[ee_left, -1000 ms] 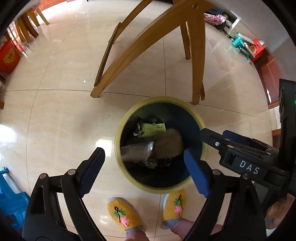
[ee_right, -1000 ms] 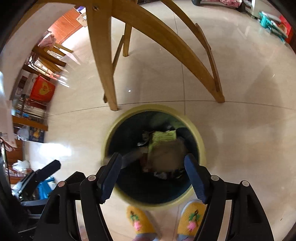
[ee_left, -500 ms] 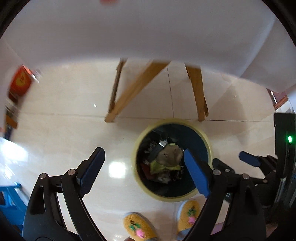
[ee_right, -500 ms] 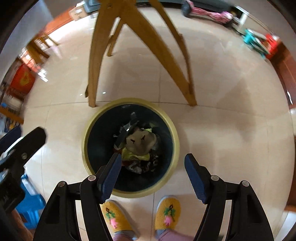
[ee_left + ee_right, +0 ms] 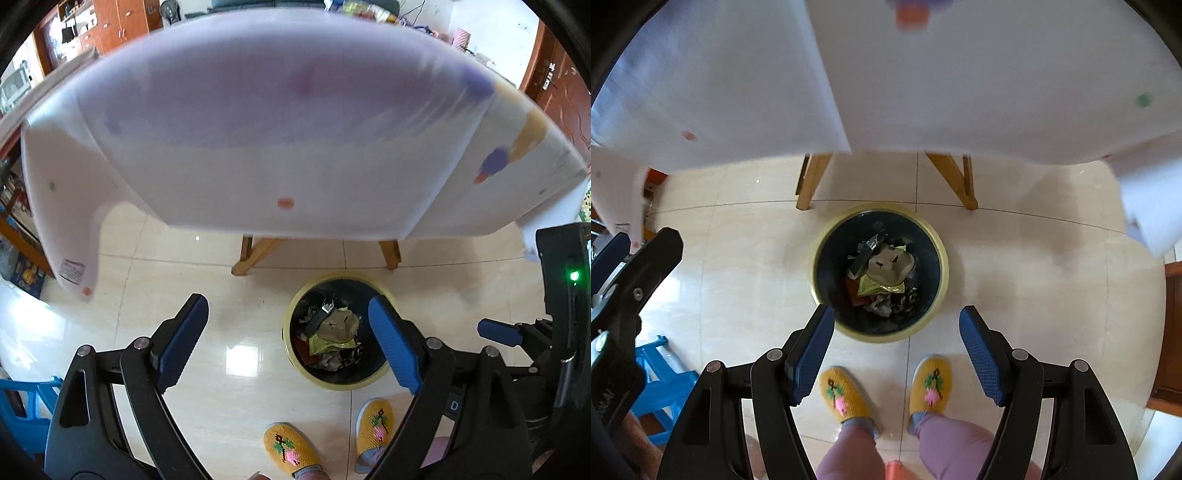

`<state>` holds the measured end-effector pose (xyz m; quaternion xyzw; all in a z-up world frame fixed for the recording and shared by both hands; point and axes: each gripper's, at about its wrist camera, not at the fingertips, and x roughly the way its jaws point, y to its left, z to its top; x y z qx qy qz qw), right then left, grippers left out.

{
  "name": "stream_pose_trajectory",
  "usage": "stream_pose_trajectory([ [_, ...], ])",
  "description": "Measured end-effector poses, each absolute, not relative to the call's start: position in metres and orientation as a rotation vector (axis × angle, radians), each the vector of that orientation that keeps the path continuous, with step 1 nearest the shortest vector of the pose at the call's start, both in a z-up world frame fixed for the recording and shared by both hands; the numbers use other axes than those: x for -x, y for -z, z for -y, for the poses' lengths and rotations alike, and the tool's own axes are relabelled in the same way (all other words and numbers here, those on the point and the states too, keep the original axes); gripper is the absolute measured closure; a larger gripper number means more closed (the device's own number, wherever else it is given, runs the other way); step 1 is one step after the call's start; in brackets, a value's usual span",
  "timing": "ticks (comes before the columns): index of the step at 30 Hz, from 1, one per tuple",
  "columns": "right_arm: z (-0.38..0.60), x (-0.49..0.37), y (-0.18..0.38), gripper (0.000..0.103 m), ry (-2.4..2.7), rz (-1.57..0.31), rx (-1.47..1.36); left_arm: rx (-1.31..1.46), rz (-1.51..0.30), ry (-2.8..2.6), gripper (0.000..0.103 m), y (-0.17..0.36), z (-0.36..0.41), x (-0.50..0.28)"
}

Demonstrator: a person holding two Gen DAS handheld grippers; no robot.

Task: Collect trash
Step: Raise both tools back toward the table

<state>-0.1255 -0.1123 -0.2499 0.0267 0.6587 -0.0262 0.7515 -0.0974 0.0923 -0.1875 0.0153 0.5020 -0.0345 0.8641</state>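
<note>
Both the left claw (image 5: 288, 343) and right claw (image 5: 897, 352) hang spread and empty above the bin (image 5: 881, 272), where the trash (image 5: 884, 275) lies heaped (foil and paper mostly). The risk: the draped surface (image 5: 295, 129) hides any remaining litter, so a blind reach could snag the cloth.

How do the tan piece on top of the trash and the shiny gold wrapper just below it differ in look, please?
The tan piece is dull, broad and moulded, with small dark slits; the gold wrapper is glossy, crinkled and flat. The tan piece lies uppermost, while the gold wrapper is partly tucked beneath it. Both lie inside the yellow-rimmed bin on the floor.
</note>
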Motion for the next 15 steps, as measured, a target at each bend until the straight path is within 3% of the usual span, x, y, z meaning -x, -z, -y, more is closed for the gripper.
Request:
stream_pose_trajectory([
  [15, 0.117, 0.114, 0.078, 0.032, 0.106, -1.317, -0.172, -0.057, -0.914, 0.098, 0.015, 0.029, -0.093, 0.101],
])
